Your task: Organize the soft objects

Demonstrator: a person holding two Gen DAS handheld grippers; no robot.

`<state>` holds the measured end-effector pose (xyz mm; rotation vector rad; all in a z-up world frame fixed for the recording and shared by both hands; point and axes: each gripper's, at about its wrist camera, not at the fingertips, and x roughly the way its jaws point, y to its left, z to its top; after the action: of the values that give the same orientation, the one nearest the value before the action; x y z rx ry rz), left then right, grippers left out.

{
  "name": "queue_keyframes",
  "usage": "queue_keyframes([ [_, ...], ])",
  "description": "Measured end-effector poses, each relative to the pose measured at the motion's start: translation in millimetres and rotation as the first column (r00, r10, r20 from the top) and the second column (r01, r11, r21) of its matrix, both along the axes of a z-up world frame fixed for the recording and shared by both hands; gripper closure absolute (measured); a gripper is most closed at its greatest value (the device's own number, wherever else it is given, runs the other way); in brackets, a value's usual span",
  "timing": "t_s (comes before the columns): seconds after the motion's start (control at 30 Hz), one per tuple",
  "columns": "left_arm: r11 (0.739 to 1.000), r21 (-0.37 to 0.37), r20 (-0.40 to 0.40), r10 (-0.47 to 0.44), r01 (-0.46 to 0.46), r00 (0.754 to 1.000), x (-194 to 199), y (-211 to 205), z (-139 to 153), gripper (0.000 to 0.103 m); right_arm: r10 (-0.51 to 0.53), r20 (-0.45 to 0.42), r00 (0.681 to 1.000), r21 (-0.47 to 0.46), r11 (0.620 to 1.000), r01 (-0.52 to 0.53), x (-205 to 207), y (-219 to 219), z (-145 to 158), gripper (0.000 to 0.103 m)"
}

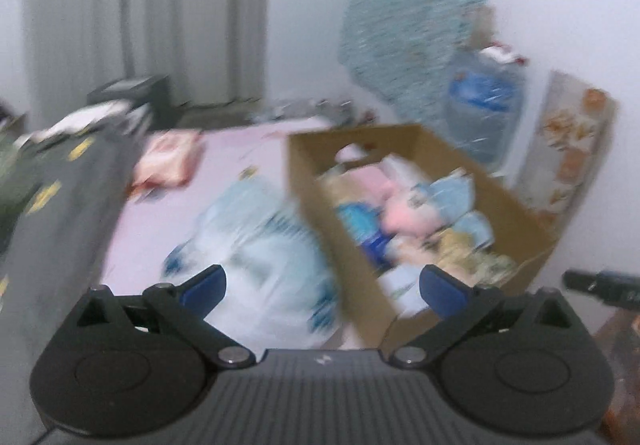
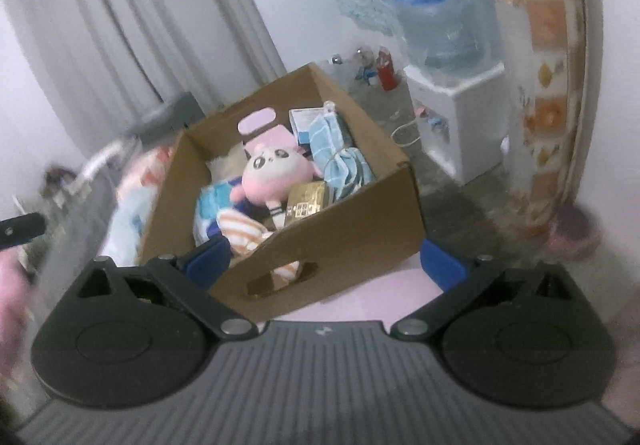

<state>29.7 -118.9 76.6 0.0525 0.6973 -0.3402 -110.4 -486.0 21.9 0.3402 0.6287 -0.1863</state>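
An open cardboard box (image 2: 360, 229) stands on a pink bed sheet (image 1: 224, 165). Inside it lie a pink plush toy (image 2: 272, 169), a tied blue towel (image 2: 340, 157), an orange-striped cloth (image 2: 244, 233) and a gold packet (image 2: 306, 203). The box (image 1: 308, 181) and the plush toy (image 1: 400, 215) are blurred in the left wrist view. A light blue and white soft bundle (image 1: 260, 245) lies on the sheet to the left of the box. My left gripper (image 1: 322, 289) hangs open above the bundle and the box's near corner, holding nothing. My right gripper (image 2: 326, 263) is open in front of the box's near wall, also holding nothing.
An orange and white soft pack (image 1: 168, 165) lies further back on the sheet. A dark grey blanket (image 1: 60, 205) is piled at the left. Right of the bed stand a white water dispenser (image 2: 460, 125) with its bottle (image 2: 440, 5). A teal towel (image 1: 412, 5) hangs on the wall.
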Motion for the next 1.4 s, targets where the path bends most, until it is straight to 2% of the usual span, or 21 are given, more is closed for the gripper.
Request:
queue_keyframes([
  [0.13, 0.988, 0.066, 0.005, 0.136, -0.136, 0.991, -15.0, 19.5, -17.1, 0.0, 0.045, -0.016, 0.999, -0.129, 0.99, -0.047, 3.5, 37.7, 9.4, 0.001],
  [0.23, 0.973, 0.107, 0.012, 0.204, -0.204, 0.979, -23.6, 27.3, -24.8, 0.0, 0.053, -0.02, 0.998, -0.201, 0.978, -0.056, 4.1, 62.9, 15.7, 0.001],
  [0.3, 0.966, 0.132, -0.008, 0.224, -0.221, 0.974, -26.5, 29.4, -26.3, 0.0, 0.05, -0.023, 0.998, -0.241, 0.969, -0.054, 5.7, 75.9, 18.6, 0.001],
  [0.4, 0.967, 0.158, -0.028, 0.205, -0.198, 0.978, -28.4, 23.9, -31.2, 0.0, 0.042, -0.033, 0.999, -0.282, 0.958, -0.05, 6.8, 93.9, 24.0, 0.001],
  [0.5, 0.966, 0.152, -0.05, 0.22, -0.21, 0.974, -27.6, 19.6, -37.5, 0.0, 0.059, -0.048, 0.997, -0.257, 0.964, -0.069, 10.2, 105.2, 25.4, 0.001],
  [0.6, 0.976, 0.082, -0.101, 0.209, -0.202, 0.973, -26.3, 22.1, -39.9, 0.0, 0.106, -0.074, 0.992, -0.197, 0.973, -0.119, 17.6, 112.8, 20.8, 0.001],
  [0.7, 0.978, 0.034, -0.122, 0.21, -0.208, 0.97, -23.4, 21.9, -38.7, 0.0, 0.126, -0.096, 0.987, -0.187, 0.972, -0.142, 25.4, 123.3, 16.2, 0.001],
  [0.9, 0.98, 0.018, -0.14, 0.197, -0.196, 0.97, -18.1, 13.9, -37.9, 0.0, 0.162, -0.125, 0.979, -0.159, 0.97, -0.181, 40.1, 135.3, 10.2, 0.001],
  [1.03, 0.98, 0.033, -0.136, 0.198, -0.195, 0.971, -14.8, 7.3, -38.7, 0.0, 0.181, -0.142, 0.973, -0.144, 0.969, -0.201, 48.5, 136.7, 5.7, 0.001],
  [1.4, 0.979, 0.041, -0.125, 0.202, -0.198, 0.972, -5.4, 0.5, -36.7, 0.0, 0.192, -0.147, 0.97, -0.154, 0.965, -0.214, 53.9, 135.4, 6.8, 0.001],
])
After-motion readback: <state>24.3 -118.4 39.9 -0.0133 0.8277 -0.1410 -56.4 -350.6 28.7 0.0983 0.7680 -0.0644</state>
